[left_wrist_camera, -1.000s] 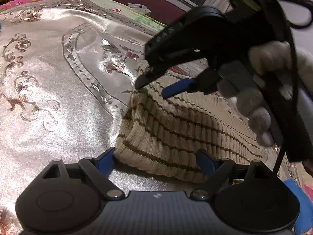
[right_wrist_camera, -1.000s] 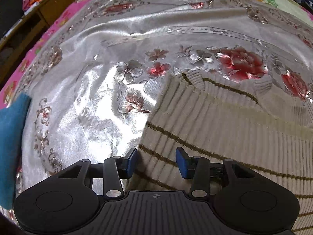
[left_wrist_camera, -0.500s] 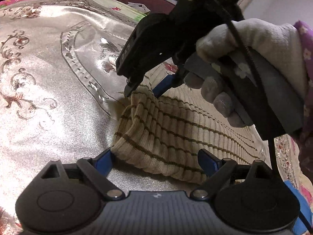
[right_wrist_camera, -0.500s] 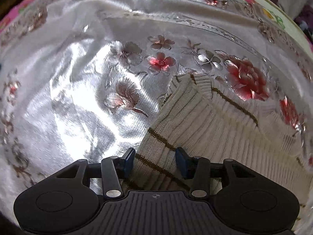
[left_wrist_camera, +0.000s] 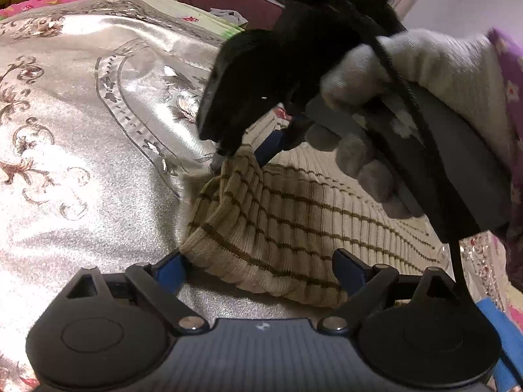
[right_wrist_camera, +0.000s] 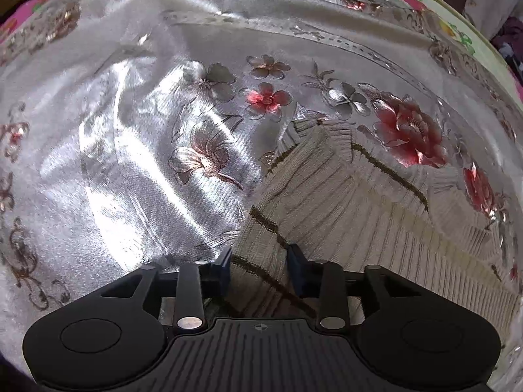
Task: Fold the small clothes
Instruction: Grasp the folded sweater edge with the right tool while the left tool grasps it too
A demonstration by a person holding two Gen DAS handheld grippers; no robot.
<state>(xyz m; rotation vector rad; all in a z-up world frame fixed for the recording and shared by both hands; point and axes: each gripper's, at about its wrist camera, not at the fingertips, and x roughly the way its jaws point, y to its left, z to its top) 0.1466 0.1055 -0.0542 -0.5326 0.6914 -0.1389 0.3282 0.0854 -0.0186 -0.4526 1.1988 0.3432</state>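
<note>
Left wrist view: left gripper [left_wrist_camera: 258, 269] jaws wide, w/ near hem of the striped knit garment [left_wrist_camera: 278, 228] between them, pads not pressing. Farther on, right gripper [right_wrist_camera: 260, 269], jaws just narrowed, pinches a raised fold of it over the silver floral bedspread [right_wrist_camera: 130, 163]

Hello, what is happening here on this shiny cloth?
A person with white gloves holds two grippers over a cream ribbed knit garment with brown stripes lying on a silver floral satin cloth. The right gripper has just been closing, its fingers pinching a bunched edge of the garment. The left gripper stands open at the near hem, gripping nothing. No fold is finished yet.
</note>
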